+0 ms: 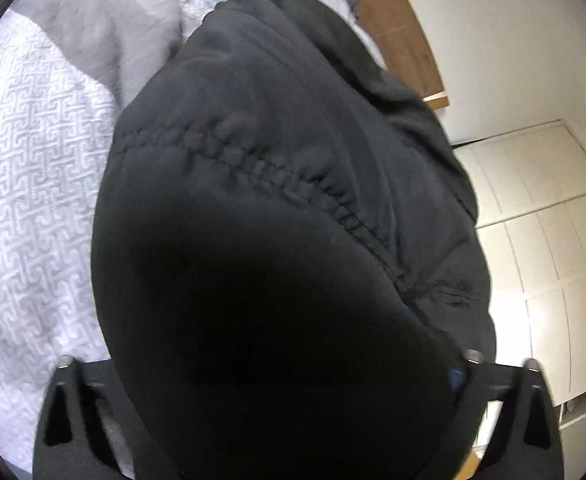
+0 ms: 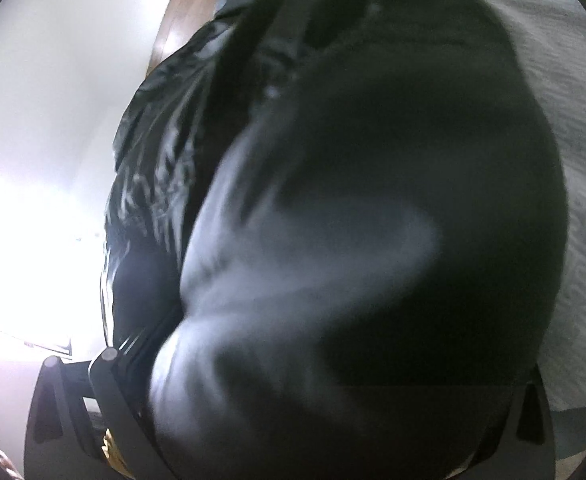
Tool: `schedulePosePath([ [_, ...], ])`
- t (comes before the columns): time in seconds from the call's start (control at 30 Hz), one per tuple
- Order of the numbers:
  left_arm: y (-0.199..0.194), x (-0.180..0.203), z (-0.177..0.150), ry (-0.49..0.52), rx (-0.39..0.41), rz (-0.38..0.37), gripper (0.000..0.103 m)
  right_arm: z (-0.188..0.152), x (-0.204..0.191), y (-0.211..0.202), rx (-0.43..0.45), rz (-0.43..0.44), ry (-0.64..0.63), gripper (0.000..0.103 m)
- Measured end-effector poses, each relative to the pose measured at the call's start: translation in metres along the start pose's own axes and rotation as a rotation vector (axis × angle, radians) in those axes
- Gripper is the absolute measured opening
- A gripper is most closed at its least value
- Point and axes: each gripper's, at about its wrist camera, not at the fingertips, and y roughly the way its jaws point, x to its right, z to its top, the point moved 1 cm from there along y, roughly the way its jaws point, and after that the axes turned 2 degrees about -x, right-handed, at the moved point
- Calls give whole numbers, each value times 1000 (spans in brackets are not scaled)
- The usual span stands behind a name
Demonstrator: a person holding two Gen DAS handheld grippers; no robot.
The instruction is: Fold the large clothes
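Note:
A bulky black jacket (image 1: 277,128) with a stitched seam across it fills the middle of the left wrist view. It bulges between the wide-apart jaws of my left gripper (image 1: 297,360) and hides the inner side of the left finger. The same black jacket (image 2: 373,200), blurred and with shiny lining at its left, fills the right wrist view. My right gripper (image 2: 293,360) also stands wide with the cloth heaped between its fingers (image 2: 109,364), and its right finger is mostly covered. I see no pads pinching the cloth in either view.
The jacket lies over a bed with a white patterned quilt (image 1: 25,184) and a grey blanket (image 1: 105,28). A wooden headboard (image 1: 397,28) runs behind it. White panelled doors (image 1: 541,232) stand at the right. A bright window (image 2: 21,240) glares in the right wrist view.

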Motion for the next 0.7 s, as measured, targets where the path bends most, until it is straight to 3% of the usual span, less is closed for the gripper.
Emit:
schedulePosePath([
  [0.03, 0, 4, -2, 6, 10, -18, 73, -1, -2, 1, 6, 0, -6, 102],
  [0.07, 0, 12, -4, 26, 22, -32, 66, -3, -8, 1, 16, -3, -24, 99],
  [0.13, -2, 29, 0, 80, 41, -31, 44, -3, -26, -2, 45, 13, -66, 65],
  [0.23, -9, 66, 5, 171, 70, -34, 32, 3, -61, -11, 82, -13, -158, 43],
  [0.37, -26, 122, 7, 281, 112, -54, 27, 9, -124, -25, 128, -62, -323, 36],
  [0.5, -48, 165, 0, 328, 158, -108, 27, 7, -178, -43, 192, -45, -409, 34],
  [0.7, -98, 181, -30, 345, 196, -194, 27, -29, -206, -84, 226, 22, -466, 34],
])
